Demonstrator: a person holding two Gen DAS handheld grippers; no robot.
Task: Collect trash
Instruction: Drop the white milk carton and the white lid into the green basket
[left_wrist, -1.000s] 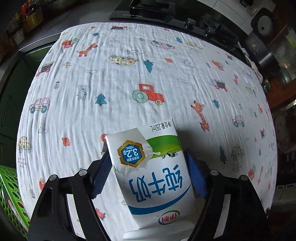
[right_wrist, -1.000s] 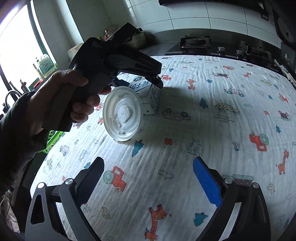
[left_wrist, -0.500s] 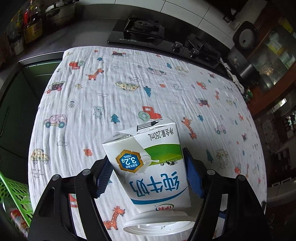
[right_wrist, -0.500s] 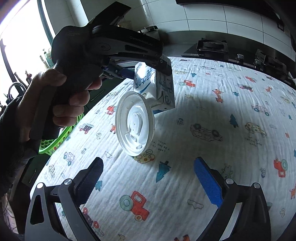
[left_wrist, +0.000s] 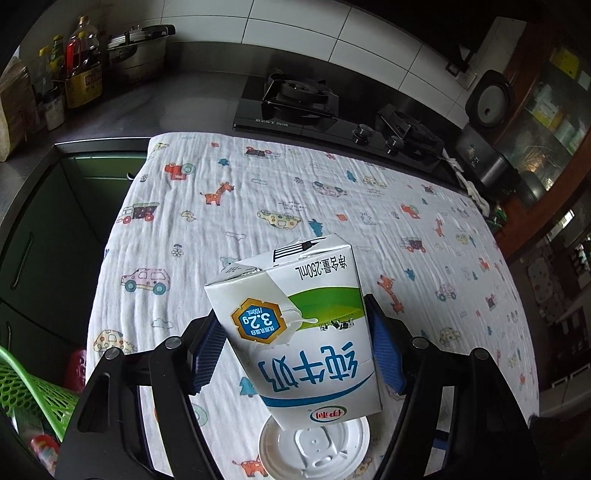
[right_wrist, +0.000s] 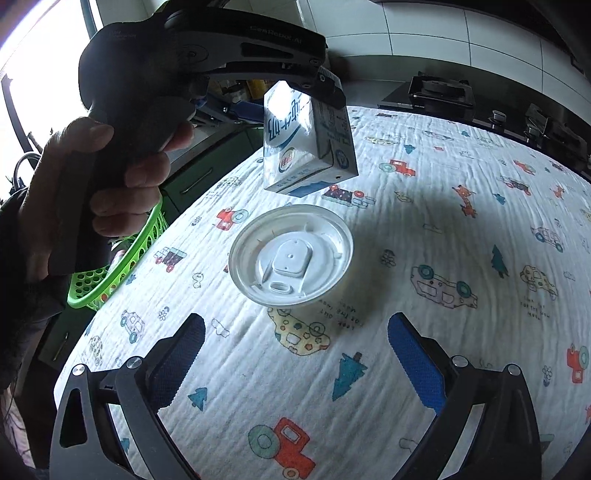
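The left gripper (left_wrist: 295, 350) pinches the milk carton (left_wrist: 299, 332), having just tightened on it, and holds it in the air above the white cup lid (right_wrist: 290, 256) on the printed cloth (right_wrist: 424, 229). The right gripper (right_wrist: 295, 365), jaws spread and empty, hangs near the lid; the green basket (right_wrist: 122, 258) sits beyond the cloth's edge.

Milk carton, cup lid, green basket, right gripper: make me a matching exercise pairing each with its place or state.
Things:
1. milk carton
2. white cup lid
3. green basket
4. right gripper

States:
A. lying on the printed cloth
B. open, nothing between its pads
C. held in the air, clamped in the left gripper
D. beside the table's edge, lower than the cloth

Pairs: 1-C, 2-A, 3-D, 4-B
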